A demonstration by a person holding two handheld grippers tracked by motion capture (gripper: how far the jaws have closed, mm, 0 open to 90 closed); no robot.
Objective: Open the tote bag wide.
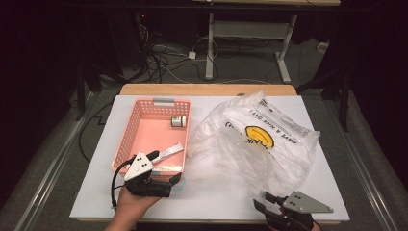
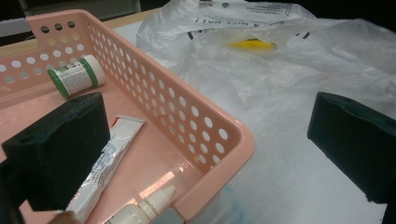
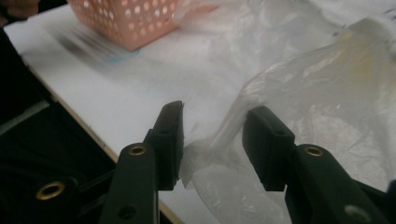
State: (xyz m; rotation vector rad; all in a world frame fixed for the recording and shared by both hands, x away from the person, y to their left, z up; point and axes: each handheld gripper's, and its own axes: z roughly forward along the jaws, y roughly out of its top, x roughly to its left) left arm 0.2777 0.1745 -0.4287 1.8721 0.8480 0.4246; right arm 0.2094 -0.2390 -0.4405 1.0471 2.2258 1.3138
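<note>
Pink basket (image 1: pixel 144 126) with green-capped bottle (image 1: pixel 178 121), tube (image 2: pixel 106 165), dropper (image 2: pixel 142 210); both claws agape, empty

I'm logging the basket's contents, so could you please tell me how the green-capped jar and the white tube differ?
The jar is short and round, with a green cap and green-printed label; the tube is long, flat and white. The jar lies on its side near the basket's far end, while the tube lies nearer the left gripper, partly behind one jaw. Both rest on the basket floor.
</note>
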